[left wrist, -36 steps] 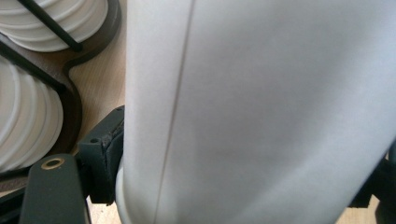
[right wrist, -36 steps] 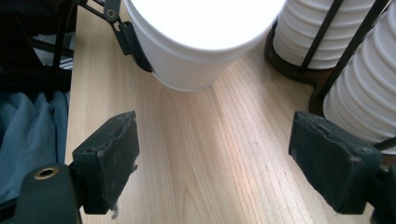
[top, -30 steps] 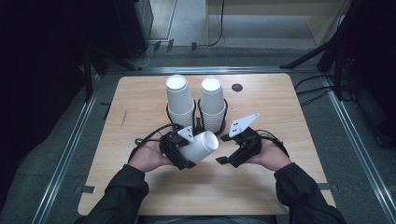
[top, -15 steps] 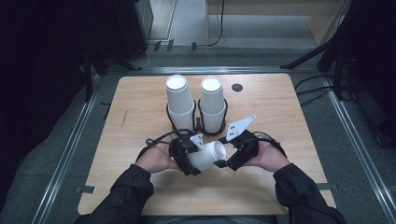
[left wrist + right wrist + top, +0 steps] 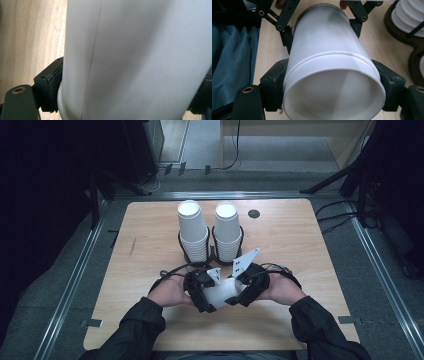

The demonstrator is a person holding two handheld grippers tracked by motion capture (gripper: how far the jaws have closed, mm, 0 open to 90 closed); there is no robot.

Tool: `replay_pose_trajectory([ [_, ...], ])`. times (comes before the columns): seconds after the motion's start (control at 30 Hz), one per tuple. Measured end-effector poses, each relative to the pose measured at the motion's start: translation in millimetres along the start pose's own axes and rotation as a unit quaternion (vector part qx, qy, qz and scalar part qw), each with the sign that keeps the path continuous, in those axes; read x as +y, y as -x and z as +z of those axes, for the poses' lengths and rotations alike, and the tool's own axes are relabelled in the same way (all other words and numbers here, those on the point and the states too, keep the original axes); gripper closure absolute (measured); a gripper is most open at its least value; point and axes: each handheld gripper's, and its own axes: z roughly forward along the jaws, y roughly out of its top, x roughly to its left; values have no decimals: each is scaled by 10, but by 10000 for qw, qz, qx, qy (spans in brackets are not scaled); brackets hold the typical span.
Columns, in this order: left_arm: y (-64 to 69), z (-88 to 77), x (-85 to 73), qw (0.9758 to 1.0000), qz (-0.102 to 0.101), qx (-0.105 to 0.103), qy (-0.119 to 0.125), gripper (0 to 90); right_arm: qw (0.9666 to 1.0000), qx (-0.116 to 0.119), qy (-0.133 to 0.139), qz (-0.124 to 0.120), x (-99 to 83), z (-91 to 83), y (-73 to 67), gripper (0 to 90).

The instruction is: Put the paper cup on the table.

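High view: wooden table point(image 5: 300, 250), two cup stacks point(image 5: 194, 232) at far centre; near centre, a cup point(image 5: 222, 292) lies between left gripper point(image 5: 202, 292) and right gripper point(image 5: 245, 292). Left gripper view: jaws clamp the cup's wall. Right gripper view: its jaws, just closing, grip the nested cups' rim end.

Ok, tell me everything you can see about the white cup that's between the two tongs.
The white cup looks like plain paper, with a rolled rim and a faint side seam. In the right gripper view a second rim line suggests two nested cups. It lies on its side just above the wooden table, in front of two upright cup stacks. The left tongs grip its closed end, and the right tongs, which have just been closing, sit against its wide open end.
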Motion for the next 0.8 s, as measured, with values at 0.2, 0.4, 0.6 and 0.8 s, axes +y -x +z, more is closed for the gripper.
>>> replay_pose_trajectory([
  [0.2, -47, -52, -41, 9994, -48, 40, 329, 0, 9999, -15, 62, 134, -26, -74, 19, 238],
  [0.4, -65, -140, -97, 9977, -136, 168, 648, 0, 9995, -129, 139, 251, -90, -151, 57, 237],
  [0.6, -85, -245, -157, 9937, -182, 317, 1056, 0, 9986, -202, 282, 394, -135, -245, 82, 235],
  [0.8, -94, -328, -192, 9899, -270, 411, 1330, 0, 9970, -306, 471, 538, -178, -336, 107, 235],
])
